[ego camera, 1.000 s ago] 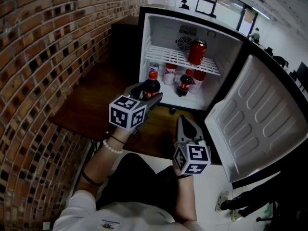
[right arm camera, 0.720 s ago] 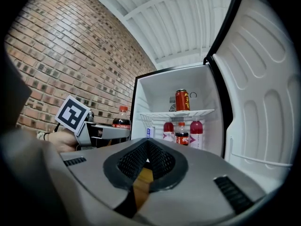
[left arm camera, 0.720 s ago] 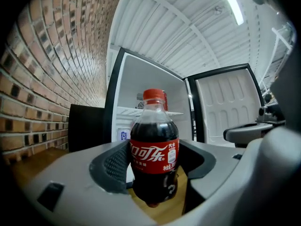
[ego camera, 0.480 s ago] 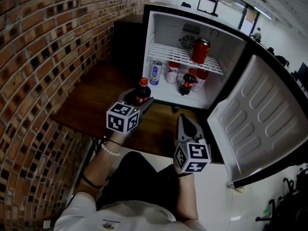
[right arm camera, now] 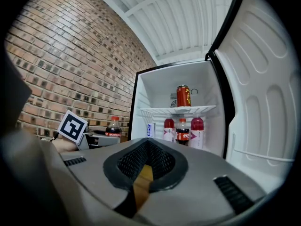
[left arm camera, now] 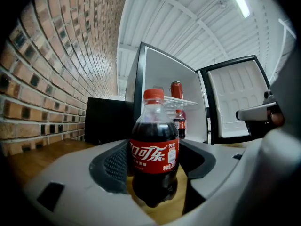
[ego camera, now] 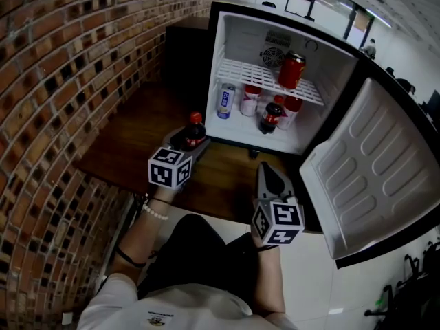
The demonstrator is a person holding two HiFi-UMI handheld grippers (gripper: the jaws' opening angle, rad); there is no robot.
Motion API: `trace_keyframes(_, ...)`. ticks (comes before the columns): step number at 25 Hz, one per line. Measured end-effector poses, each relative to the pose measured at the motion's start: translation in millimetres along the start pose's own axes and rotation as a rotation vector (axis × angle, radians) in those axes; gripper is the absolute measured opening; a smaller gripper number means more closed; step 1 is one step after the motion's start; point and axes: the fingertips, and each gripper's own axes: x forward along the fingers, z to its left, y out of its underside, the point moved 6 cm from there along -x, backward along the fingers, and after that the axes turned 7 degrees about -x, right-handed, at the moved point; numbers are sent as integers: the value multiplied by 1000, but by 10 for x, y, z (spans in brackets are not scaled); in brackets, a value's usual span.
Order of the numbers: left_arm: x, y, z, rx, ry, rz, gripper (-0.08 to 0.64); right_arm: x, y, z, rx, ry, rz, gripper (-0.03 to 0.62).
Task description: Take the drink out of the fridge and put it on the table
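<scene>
Now, cola bottle (left arm camera: 154, 145) upright, pinched in left claw (left arm camera: 156, 175), over wooden table (ego camera: 130, 150), right claw (right arm camera: 148, 147) pressed together, empty.

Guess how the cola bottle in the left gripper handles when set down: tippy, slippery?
The cola bottle looks nearly full, so probably hefty for its size. Tall and narrow: may tip if nudged high. Smooth plastic, likely slick; mesh pads should help.

Seen from above, the left gripper (ego camera: 187, 143) hides the cola bottle (ego camera: 195, 126) below its shoulder. Right of the right gripper (ego camera: 264, 168), the fridge door (ego camera: 375, 163) is cut off by the picture's edge. Ahead of it, 1 small can's (right arm camera: 148, 130) print is too small to read.
</scene>
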Motion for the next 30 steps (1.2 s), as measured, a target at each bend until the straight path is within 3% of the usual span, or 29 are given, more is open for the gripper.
trace_keyframes(18, 70, 280, 498, -18, -105, 7, 307, 77, 126, 28, -1, 2, 32, 11)
trace_keyframes(30, 81, 377, 513, 1, -121, 54, 307, 87, 171, 20, 4, 9, 41, 11)
